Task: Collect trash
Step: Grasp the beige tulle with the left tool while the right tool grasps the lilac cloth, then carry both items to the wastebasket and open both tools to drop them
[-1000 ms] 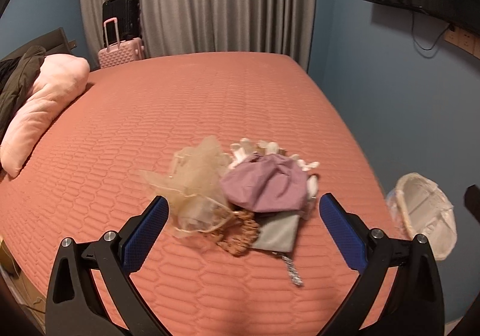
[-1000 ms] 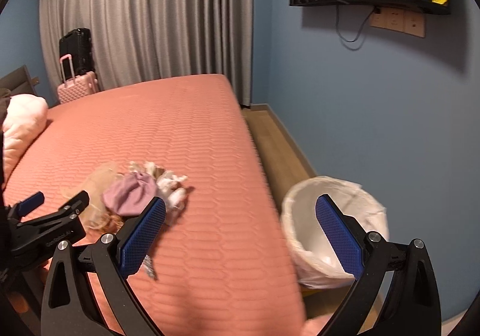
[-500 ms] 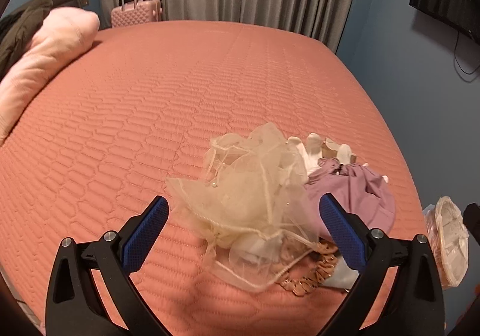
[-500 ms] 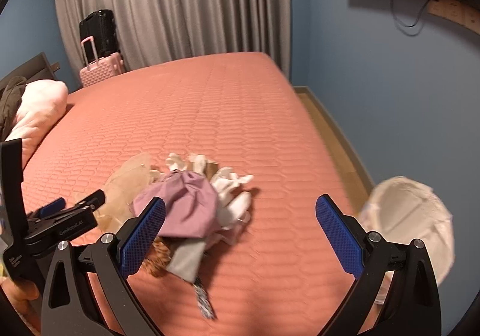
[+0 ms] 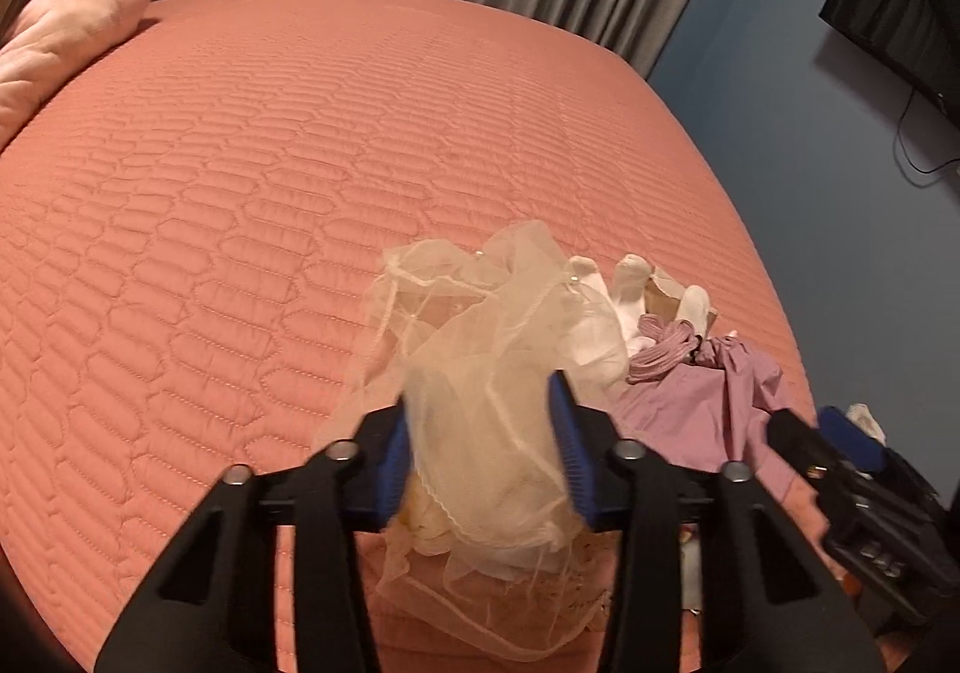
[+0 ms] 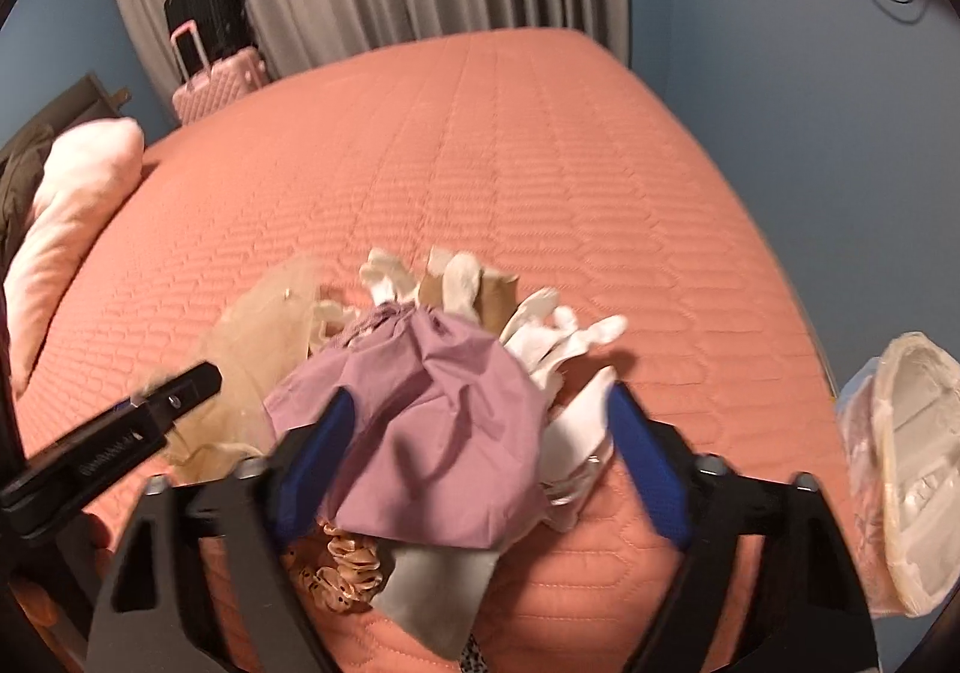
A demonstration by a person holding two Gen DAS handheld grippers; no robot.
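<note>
Bed [image 5: 300,144]: salmon quilted cover, bare but for one heap of trash near its foot corner. Bin [image 6: 906,469], white-lined, on the floor just off that corner, at the right edge of our right view.

Half a second back both claws stood wide above the heap; now both have dropped into it and are closing.

Purple cloth [image 6: 432,409]: our right gripper [image 6: 480,457] straddles it, jaws partway in, left pad touching the cloth, right pad beside white gloves [image 6: 558,337]. Not yet a firm pinch, we judge.

Tulle [image 5: 480,373], cream netting: our left gripper [image 5: 483,451] has narrowed on it, both pads pressing the bunched net.

Meaning: the pick is under way; carry to the bin comes next.

Scrunchie [image 6: 342,565] lies under the cloth, untouched.
</note>
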